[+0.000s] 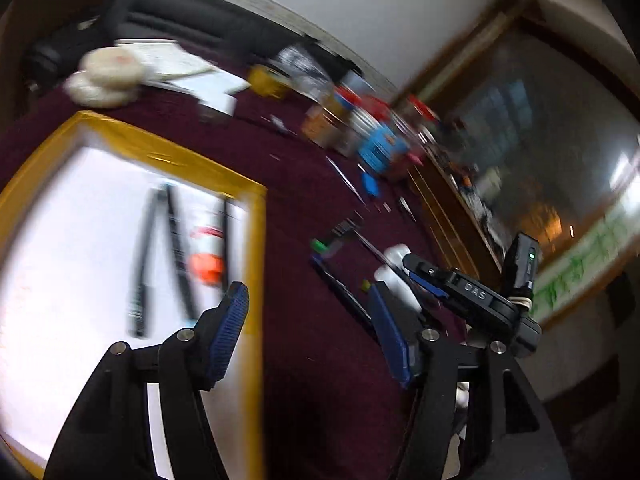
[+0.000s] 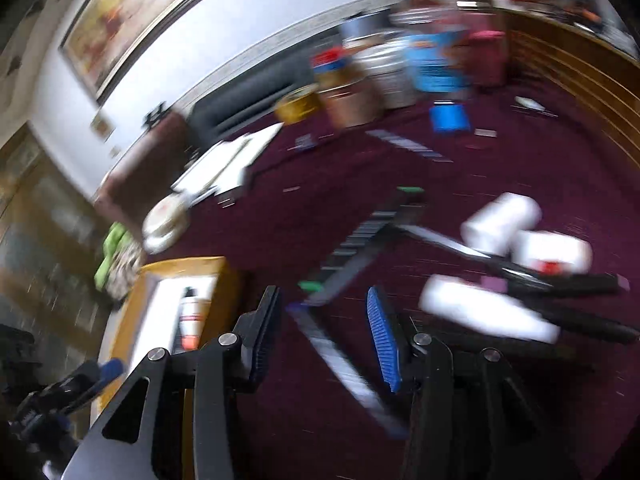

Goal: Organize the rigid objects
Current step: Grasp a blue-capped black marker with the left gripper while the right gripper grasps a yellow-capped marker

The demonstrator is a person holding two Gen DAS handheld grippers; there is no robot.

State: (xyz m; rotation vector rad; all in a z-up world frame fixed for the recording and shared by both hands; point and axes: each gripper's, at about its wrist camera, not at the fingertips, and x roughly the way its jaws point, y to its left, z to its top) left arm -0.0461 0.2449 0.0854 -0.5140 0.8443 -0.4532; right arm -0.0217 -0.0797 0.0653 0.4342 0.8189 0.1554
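Hovering over a dark maroon cloth [image 1: 320,360] with a fine, felt-like nap, both claws stand apart with nothing between the pads. No earlier view to compare.

Left wrist view: left gripper [image 1: 312,328] fills the lower centre; black angular arms, steel pivot pins, ribbed blue pads [image 1: 228,336]. One pad hangs over a white tray [image 1: 80,240] bordered in glossy yellow tape, at left of frame. Inside the tray lie slim black stick-like tools [image 1: 176,248] and a white tube with an orange-red end [image 1: 206,264], all smeared by motion. The right gripper [image 1: 432,280] shows at lower right, above the cloth, beside a white cylinder [image 1: 394,272]. Far clutter at upper centre: a yellow tin, a blue box [image 1: 380,148], red-capped jars; shapes soft, details unreadable. Round pale discs [image 1: 108,72] sit at upper left.

Right wrist view: right gripper [image 2: 324,340] at lower centre, same ribbed blue pads [image 2: 382,340], jaws parted over bare cloth. Still on the cloth, right of frame: three white cylinders [image 2: 500,224], smooth and blunt-ended, and long black round-handled tools [image 2: 568,284]. A flat segmented dark strip with a green tip [image 2: 372,232] runs diagonally through the centre; a second pale strip [image 2: 344,364] lies between the pads' line of sight, lower down. Tray appears at lower left [image 2: 180,268], left gripper [image 2: 80,384] beside it.
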